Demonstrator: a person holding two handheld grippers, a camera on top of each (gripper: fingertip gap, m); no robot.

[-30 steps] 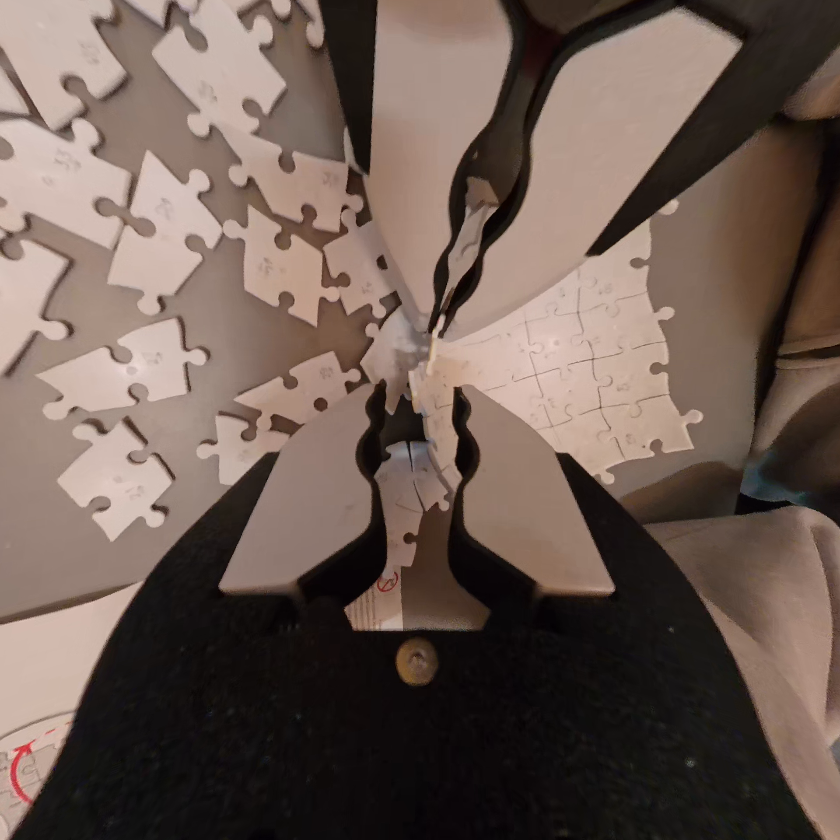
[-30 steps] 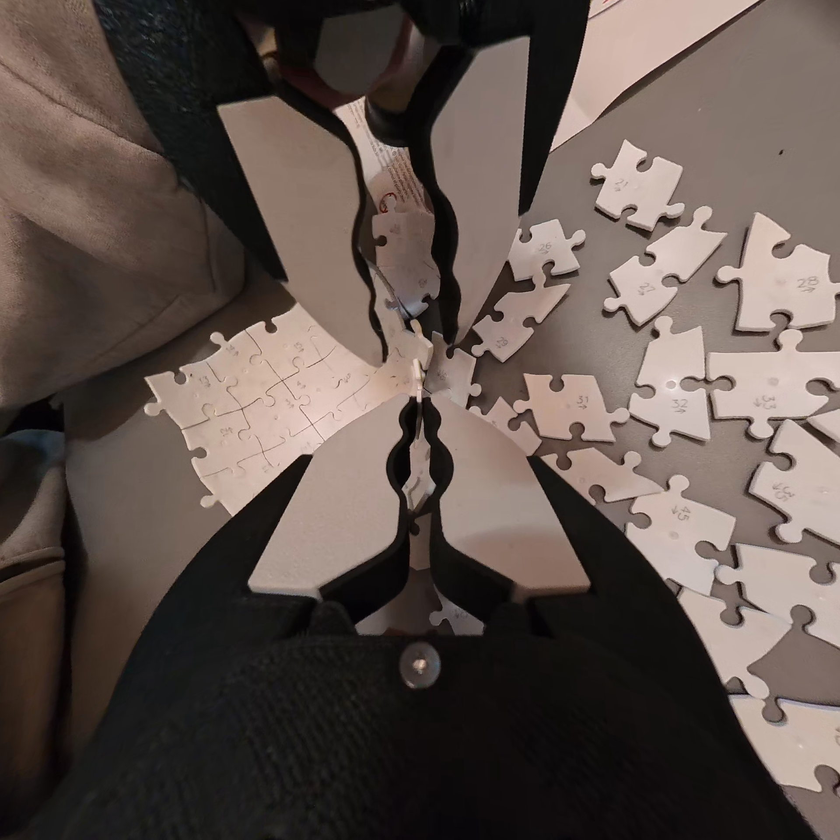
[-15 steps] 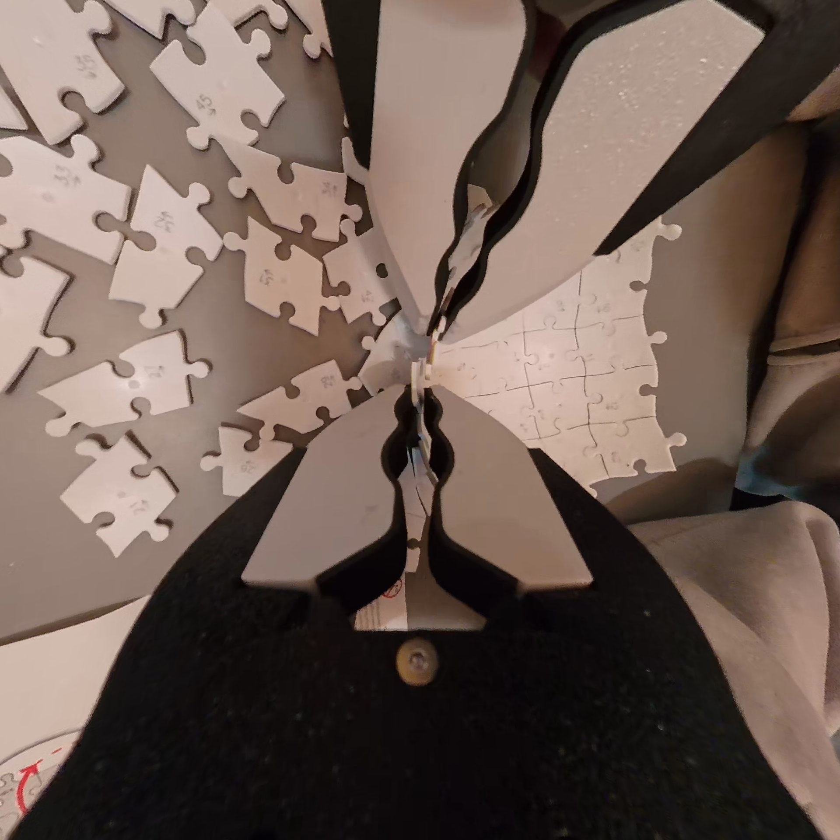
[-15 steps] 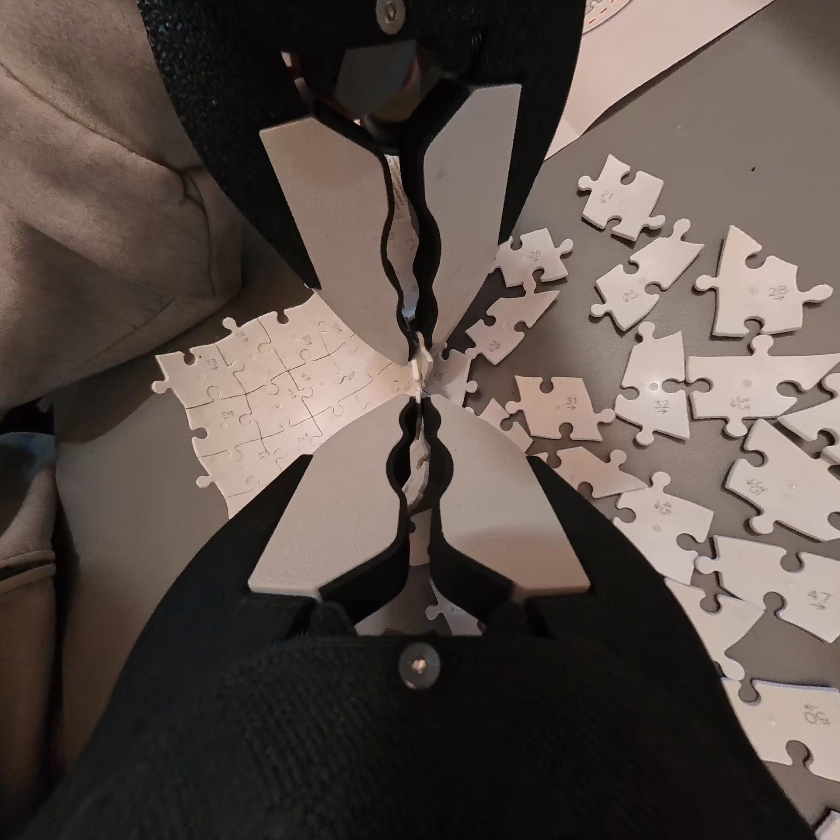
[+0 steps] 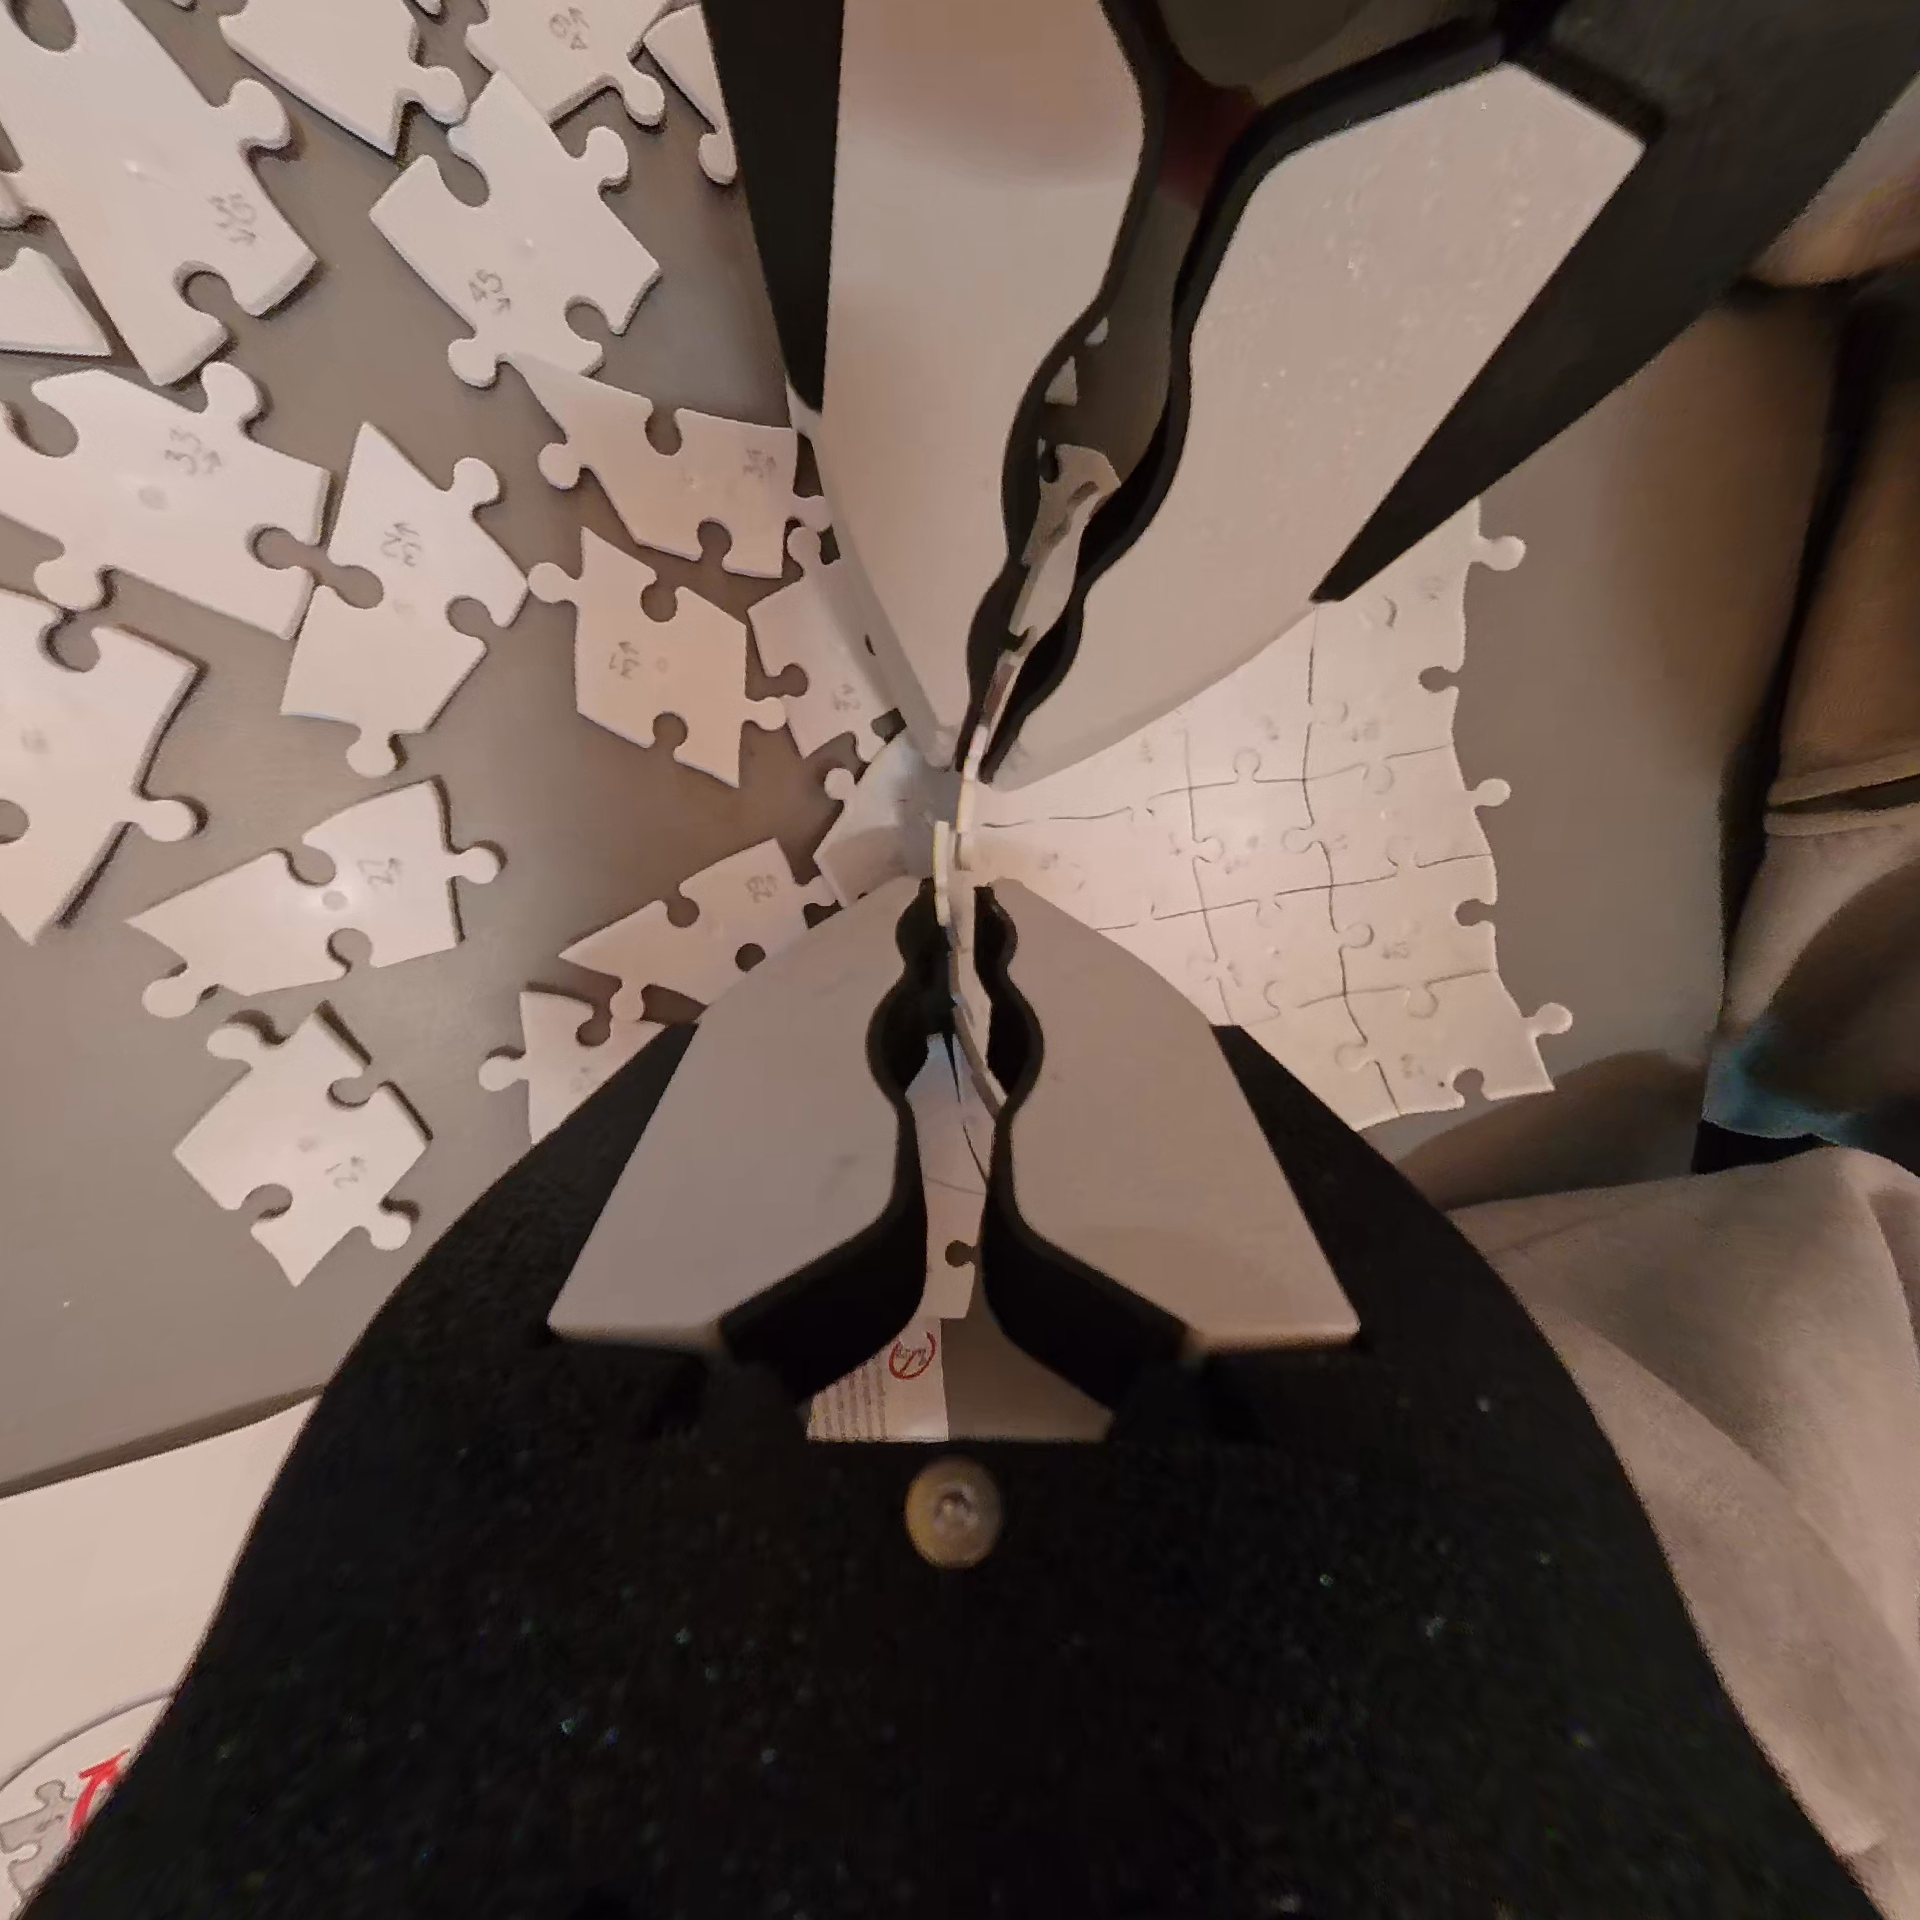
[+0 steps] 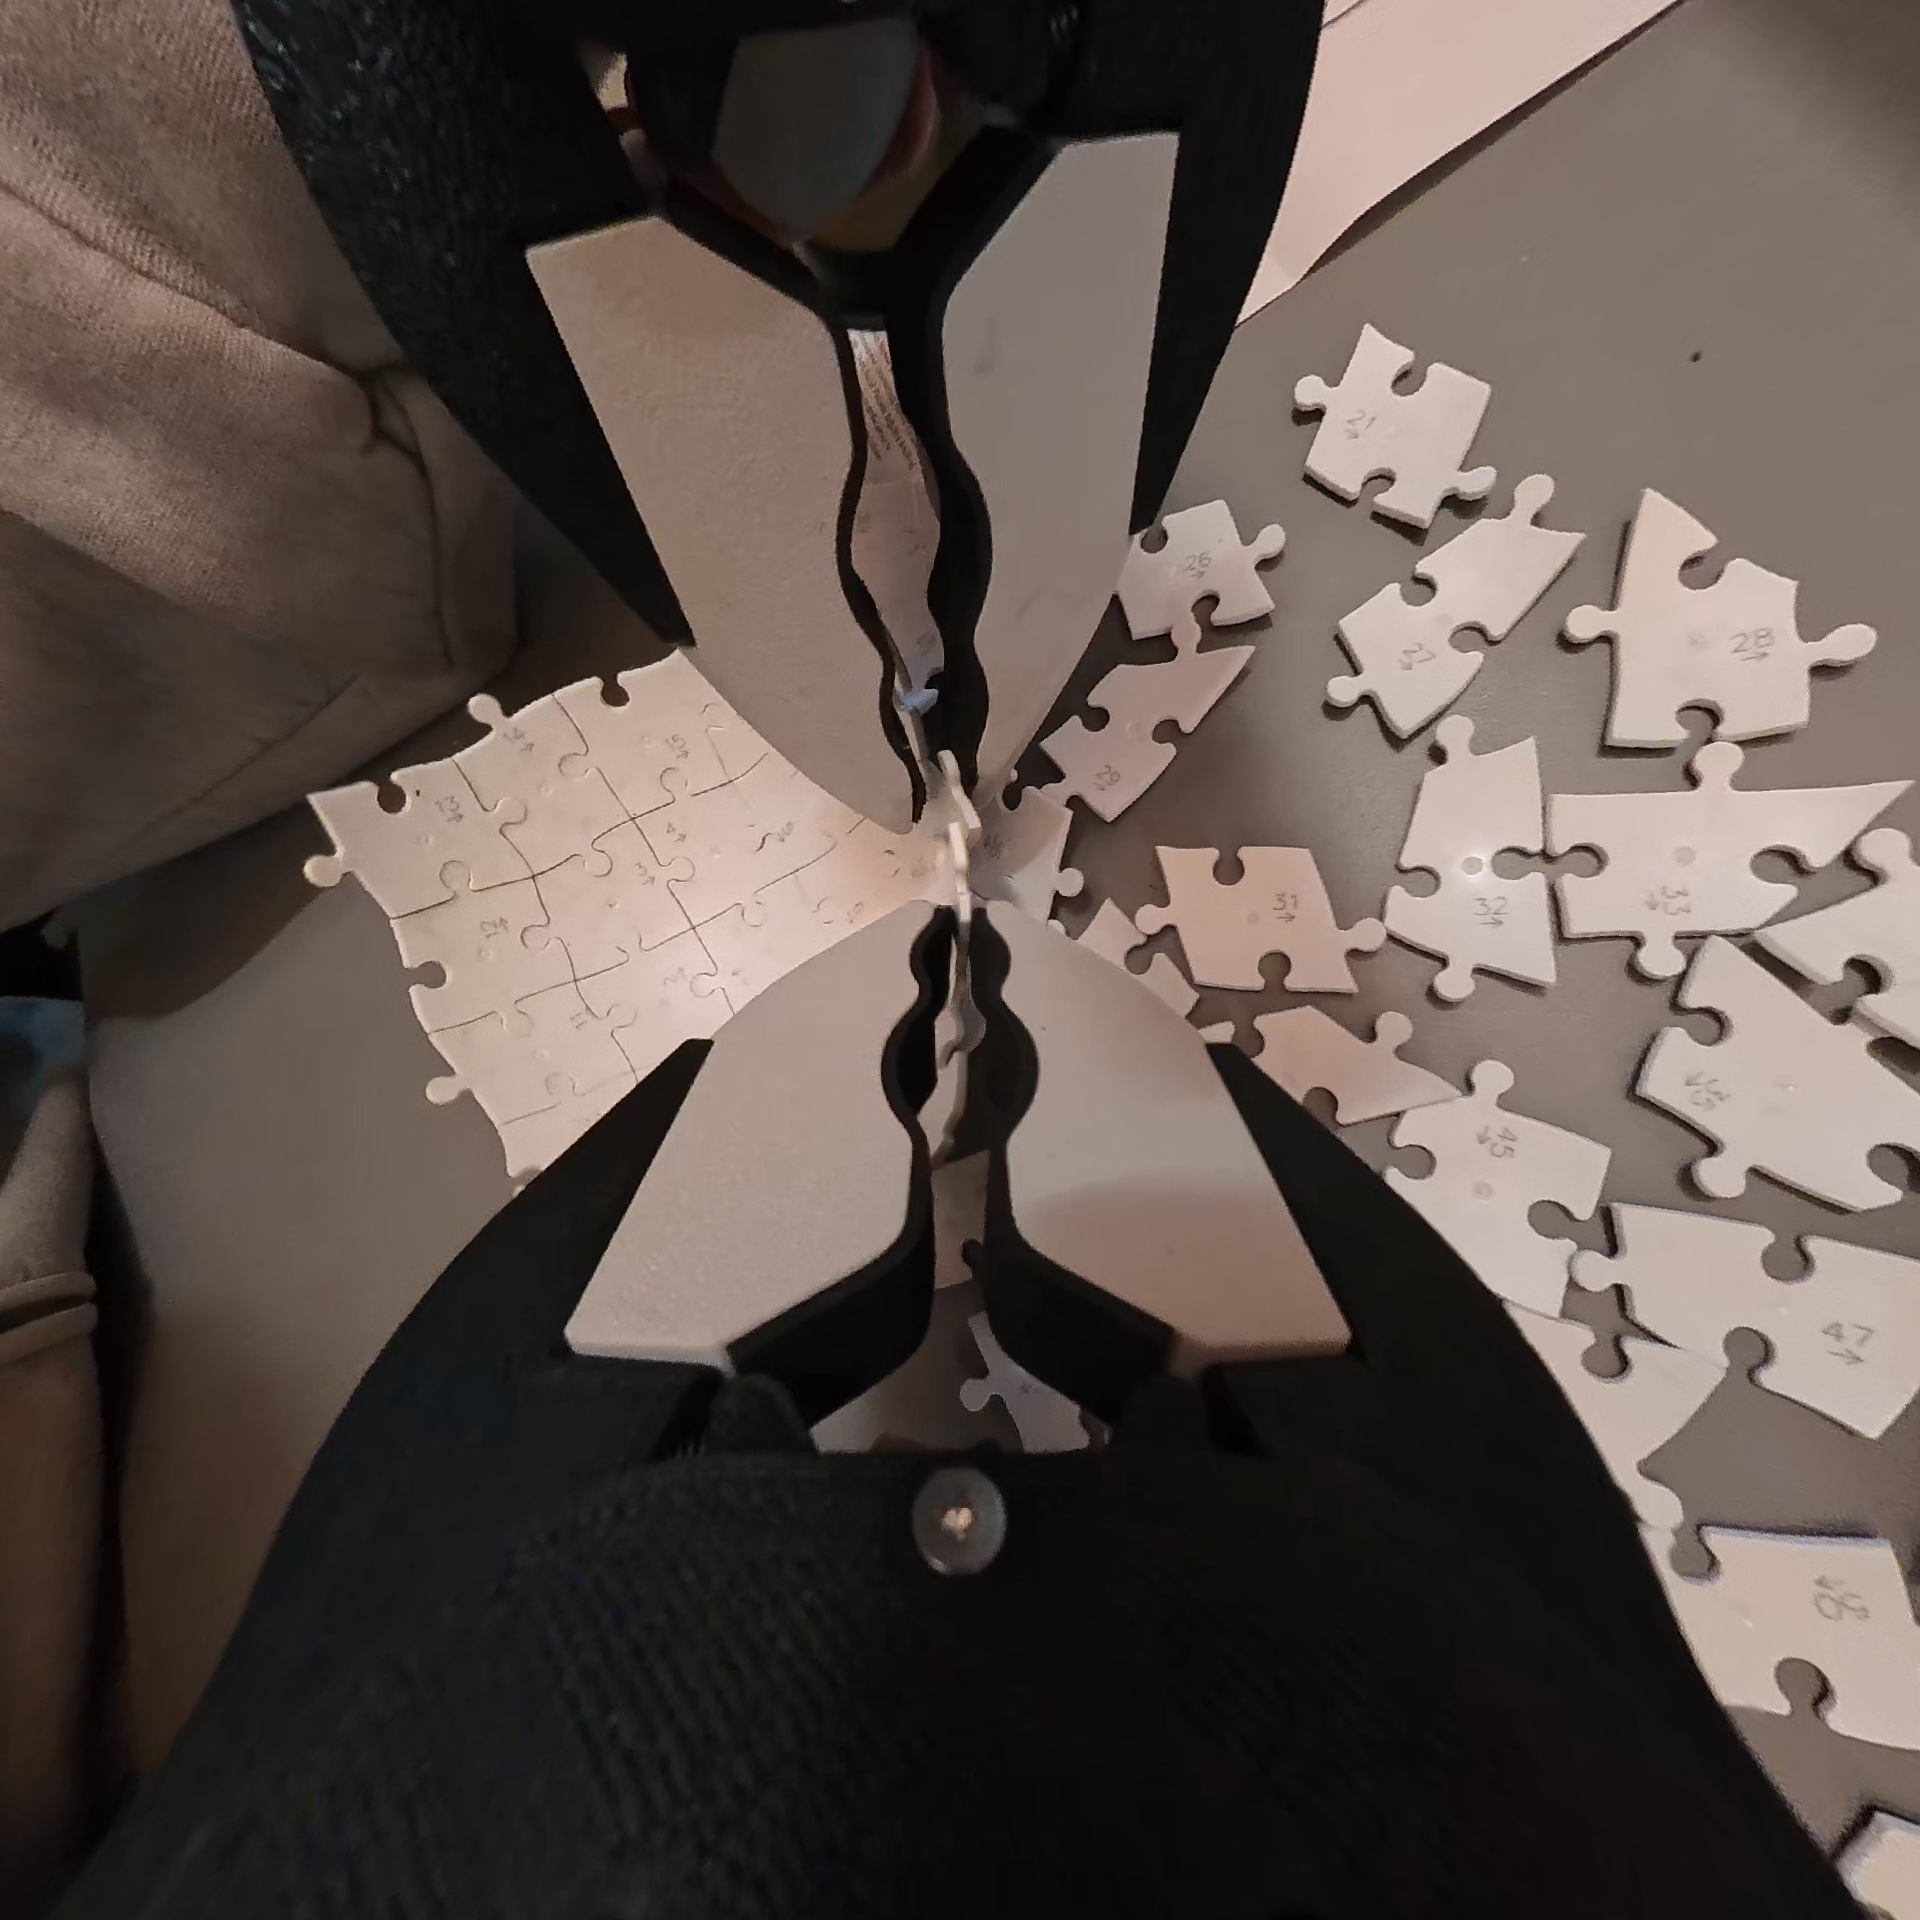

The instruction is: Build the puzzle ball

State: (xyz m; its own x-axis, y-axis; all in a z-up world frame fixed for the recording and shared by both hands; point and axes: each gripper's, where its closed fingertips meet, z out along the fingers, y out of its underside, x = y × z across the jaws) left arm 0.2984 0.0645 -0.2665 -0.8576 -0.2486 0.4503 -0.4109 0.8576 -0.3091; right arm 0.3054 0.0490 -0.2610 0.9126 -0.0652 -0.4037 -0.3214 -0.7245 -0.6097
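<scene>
My left gripper (image 5: 951, 906) is shut on a white puzzle piece (image 5: 943, 857) held edge-on. My right gripper (image 6: 961, 916) is shut on another white piece (image 6: 964, 992), also edge-on. The two grippers face each other tip to tip, and the two pieces meet between the tips. The right gripper (image 5: 977, 743) shows at the top of the left wrist view, and the left gripper (image 6: 933, 774) at the top of the right wrist view. A joined, curved patch of pieces (image 5: 1320, 883) (image 6: 582, 883) lies on the grey table below them.
Several loose numbered pieces (image 5: 395, 582) (image 6: 1704, 894) lie scattered on the grey table (image 5: 94, 1195) beside the patch. A white paper sheet (image 5: 114, 1507) (image 6: 1455, 114) lies at the table edge. Beige fabric (image 5: 1766, 1455) (image 6: 177, 436) borders the patch side. My left and right fingertips are right by each other.
My left gripper was open a second ago and has shut on a piece. The two grippers have come closer, tip to tip. The right gripper stayed shut on its piece.
</scene>
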